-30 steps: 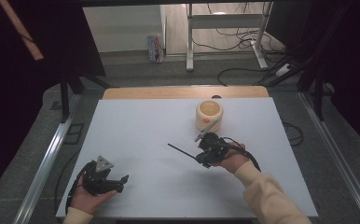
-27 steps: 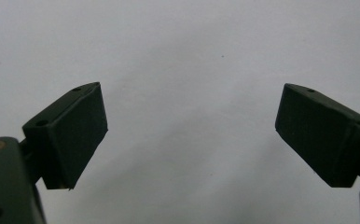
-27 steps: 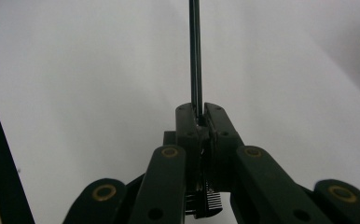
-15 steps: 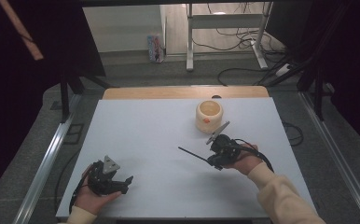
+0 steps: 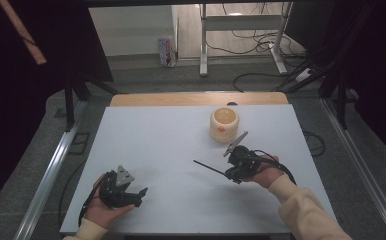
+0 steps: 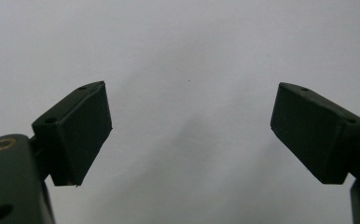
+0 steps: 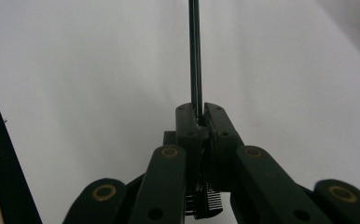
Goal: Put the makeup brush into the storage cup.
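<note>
My right gripper (image 5: 229, 172) is shut on a thin black rod (image 5: 208, 167) that points left over the white table top (image 5: 156, 145). In the right gripper view the rod (image 7: 195, 51) runs straight ahead from the closed jaws (image 7: 200, 112), and comb-like teeth (image 7: 209, 201) show at its near end. A cream cup (image 5: 224, 123) with an orange mark stands upright just beyond that hand, apart from it. Near the front left edge my left gripper (image 5: 140, 192) lies in the hand, pointing right. Its jaws (image 6: 192, 107) stand wide open over bare table with nothing between them.
A wooden strip (image 5: 196, 98) borders the table's far edge. Metal rails (image 5: 51, 170) run along both sides. Cables (image 5: 261, 75) and desk legs lie on the floor beyond.
My right hand has moved to the right with the rod, away from in front of the cup. The left hand has barely shifted.
</note>
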`<state>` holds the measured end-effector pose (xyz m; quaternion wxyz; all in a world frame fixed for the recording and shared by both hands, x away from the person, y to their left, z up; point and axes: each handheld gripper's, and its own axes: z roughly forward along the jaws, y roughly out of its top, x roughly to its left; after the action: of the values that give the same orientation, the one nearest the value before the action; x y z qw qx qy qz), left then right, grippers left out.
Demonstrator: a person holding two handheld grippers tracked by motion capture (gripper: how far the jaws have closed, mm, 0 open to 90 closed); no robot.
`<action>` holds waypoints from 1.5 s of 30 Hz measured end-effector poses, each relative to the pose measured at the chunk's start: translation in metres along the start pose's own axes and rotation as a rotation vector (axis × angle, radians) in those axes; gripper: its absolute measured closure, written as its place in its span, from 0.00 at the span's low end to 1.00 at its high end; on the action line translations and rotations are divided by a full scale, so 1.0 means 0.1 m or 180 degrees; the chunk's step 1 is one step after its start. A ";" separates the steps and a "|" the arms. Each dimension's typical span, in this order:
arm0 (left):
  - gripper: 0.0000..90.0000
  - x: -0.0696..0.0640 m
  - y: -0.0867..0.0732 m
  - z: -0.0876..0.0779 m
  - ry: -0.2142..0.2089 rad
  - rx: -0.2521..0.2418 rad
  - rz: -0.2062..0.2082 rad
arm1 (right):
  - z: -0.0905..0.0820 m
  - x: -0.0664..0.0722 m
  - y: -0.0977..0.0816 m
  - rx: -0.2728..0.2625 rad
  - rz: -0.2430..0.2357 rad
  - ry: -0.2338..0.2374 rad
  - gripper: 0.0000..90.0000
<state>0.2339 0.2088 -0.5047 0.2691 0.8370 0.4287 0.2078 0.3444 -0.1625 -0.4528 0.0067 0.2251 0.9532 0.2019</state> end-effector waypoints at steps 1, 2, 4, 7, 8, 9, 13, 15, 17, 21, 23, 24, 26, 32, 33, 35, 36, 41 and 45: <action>0.15 0.00 0.00 0.00 -0.0003 0.0000 0.0004 | 0.00 0.00 0.00 0.0005 0.0001 0.0003 0.95; 0.15 0.00 0.01 0.00 -0.0006 -0.0004 0.0008 | 0.00 0.00 0.00 0.0006 0.0000 0.0003 0.95; 0.15 -0.01 0.03 -0.01 -0.0021 -0.0010 0.0013 | 0.00 0.00 -0.01 -0.0002 0.0009 0.0001 0.95; 0.16 -0.03 0.08 -0.02 -0.0078 -0.0060 0.0028 | 0.00 0.00 -0.01 -0.0001 -0.0005 0.0004 0.95; 0.16 -0.04 0.09 -0.03 -0.0087 -0.0073 0.0040 | 0.00 0.00 -0.01 -0.0001 -0.0014 0.0006 0.95; 0.16 -0.06 0.12 -0.03 -0.0112 -0.0089 0.0069 | 0.00 0.00 -0.01 0.0000 -0.0022 0.0011 0.95; 0.16 -0.15 0.23 0.00 -0.0165 -0.0100 0.0200 | -0.01 0.01 -0.02 0.0012 -0.0071 0.0053 0.95; 0.16 -0.20 0.30 0.03 -0.0188 -0.0080 0.0309 | -0.01 0.01 -0.02 0.0011 -0.0070 0.0061 0.95; 0.16 -0.25 0.37 0.07 -0.0216 -0.0088 0.0369 | -0.04 0.00 -0.02 0.0019 -0.0082 0.0055 0.95; 0.18 -0.34 0.50 0.14 -0.0247 -0.0074 0.0522 | -0.05 -0.01 -0.03 0.0024 -0.0094 0.0055 0.95; 0.19 -0.38 0.55 0.16 -0.0267 -0.0065 0.0588 | -0.06 -0.01 -0.03 0.0029 -0.0099 0.0056 0.95; 0.19 -0.39 0.56 0.17 -0.0271 -0.0060 0.0614 | -0.06 -0.01 -0.03 0.0025 -0.0093 0.0069 0.95; 0.19 -0.42 0.59 0.20 -0.0280 -0.0055 0.0648 | -0.06 -0.01 -0.03 0.0018 -0.0096 0.0100 0.95; 0.20 -0.46 0.65 0.24 -0.0298 -0.0059 0.0707 | -0.06 0.00 -0.03 0.0034 -0.0123 0.0105 0.95; 0.20 -0.47 0.66 0.25 -0.0299 -0.0067 0.0712 | -0.06 0.00 -0.03 0.0032 -0.0133 0.0101 0.95; 0.20 -0.49 0.69 0.26 -0.0305 -0.0083 0.0740 | -0.07 0.01 -0.02 0.0038 -0.0147 0.0102 0.95; 0.21 -0.50 0.71 0.26 -0.0301 -0.0092 0.0755 | -0.07 0.01 -0.02 0.0038 -0.0156 0.0104 0.95; 0.23 -0.57 0.82 0.30 -0.0265 -0.0128 0.0807 | -0.08 0.02 0.01 0.0054 -0.0187 0.0124 0.95; 0.26 -0.62 0.93 0.34 -0.0270 -0.0161 0.0901 | -0.09 0.02 0.02 0.0057 -0.0195 0.0138 0.95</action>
<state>0.2764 0.1031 -0.4793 0.2760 0.8900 0.2893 0.2189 0.3430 -0.1632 -0.4438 -0.0099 0.1914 0.9613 0.1978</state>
